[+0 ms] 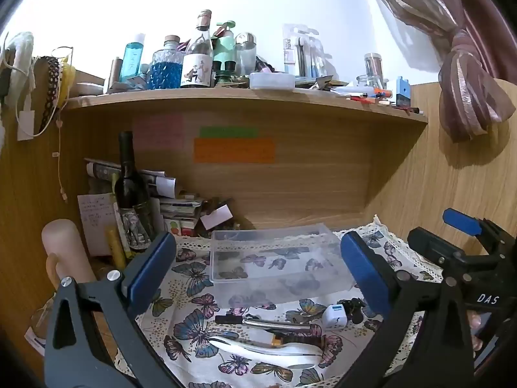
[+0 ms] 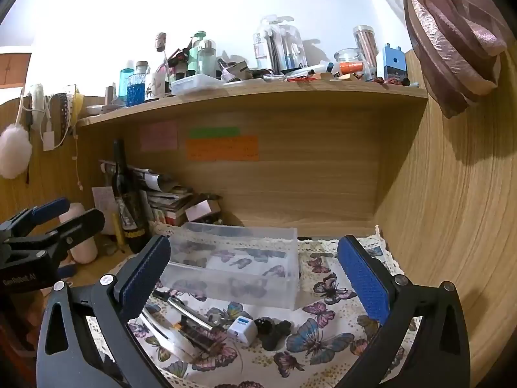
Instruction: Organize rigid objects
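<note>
A clear plastic box (image 1: 274, 258) stands empty on the butterfly cloth (image 1: 194, 317); it also shows in the right wrist view (image 2: 232, 268). In front of it lie a black-and-silver pen (image 1: 261, 321), a white tool (image 1: 268, 350), a white cube charger (image 1: 335, 315) and a small black object (image 1: 353, 307). The right wrist view shows the charger (image 2: 243, 328), the black object (image 2: 274, 331) and the pen (image 2: 189, 312). My left gripper (image 1: 258, 278) is open and empty above them. My right gripper (image 2: 255, 281) is open and empty. The right gripper's body (image 1: 458, 252) shows at the left view's right edge.
A dark wine bottle (image 1: 132, 194) and stacked papers (image 1: 174, 200) stand at the back left. A pale cylinder (image 1: 64, 249) stands at the left. The wooden shelf (image 1: 226, 97) above carries several bottles. A wooden side wall (image 2: 452, 226) closes the right.
</note>
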Demonstrator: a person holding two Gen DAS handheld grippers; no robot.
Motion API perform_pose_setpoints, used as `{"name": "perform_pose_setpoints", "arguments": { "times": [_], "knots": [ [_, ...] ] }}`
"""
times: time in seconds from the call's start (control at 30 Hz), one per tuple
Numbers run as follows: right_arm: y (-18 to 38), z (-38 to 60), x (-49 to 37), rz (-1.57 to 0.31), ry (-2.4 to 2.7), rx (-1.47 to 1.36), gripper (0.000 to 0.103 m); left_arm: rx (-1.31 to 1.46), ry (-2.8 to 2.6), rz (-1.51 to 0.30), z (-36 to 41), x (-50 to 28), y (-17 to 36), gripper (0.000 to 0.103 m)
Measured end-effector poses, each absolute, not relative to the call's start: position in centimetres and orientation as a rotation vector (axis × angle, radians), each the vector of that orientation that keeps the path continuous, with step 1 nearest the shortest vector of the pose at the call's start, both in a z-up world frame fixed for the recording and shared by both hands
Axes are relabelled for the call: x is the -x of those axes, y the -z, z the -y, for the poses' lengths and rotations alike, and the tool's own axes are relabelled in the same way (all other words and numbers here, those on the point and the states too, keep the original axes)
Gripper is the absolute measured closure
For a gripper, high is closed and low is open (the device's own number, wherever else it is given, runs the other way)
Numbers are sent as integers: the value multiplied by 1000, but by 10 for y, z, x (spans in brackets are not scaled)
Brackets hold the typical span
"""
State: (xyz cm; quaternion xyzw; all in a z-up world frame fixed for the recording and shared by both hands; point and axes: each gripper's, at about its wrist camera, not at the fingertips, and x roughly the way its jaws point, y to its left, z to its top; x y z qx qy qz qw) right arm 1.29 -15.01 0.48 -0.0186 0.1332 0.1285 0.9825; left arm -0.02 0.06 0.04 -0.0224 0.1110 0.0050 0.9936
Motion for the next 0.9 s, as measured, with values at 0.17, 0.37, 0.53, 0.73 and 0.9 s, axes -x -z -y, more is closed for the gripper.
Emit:
{"name": "perform_pose_setpoints", "arguments": {
  "times": [0.17,0.37,0.53,0.73,0.9],
  "knots": [
    [-6,150,-12,-260,-261,35,0,52,1,-219,-4,-2,4,0],
    [-8,152,-11,-246,-264,19,0,58,4,-232,-6,-5,5,0],
    [-9,151,-9,-235,-264,16,0,57,3,-230,-5,-5,5,0],
    [-11,150,-8,-222,-269,14,0,58,3,-231,-4,-5,4,0],
    [-12,151,-6,-212,-271,10,0,63,7,-233,-2,-6,2,0]
  ]
}}
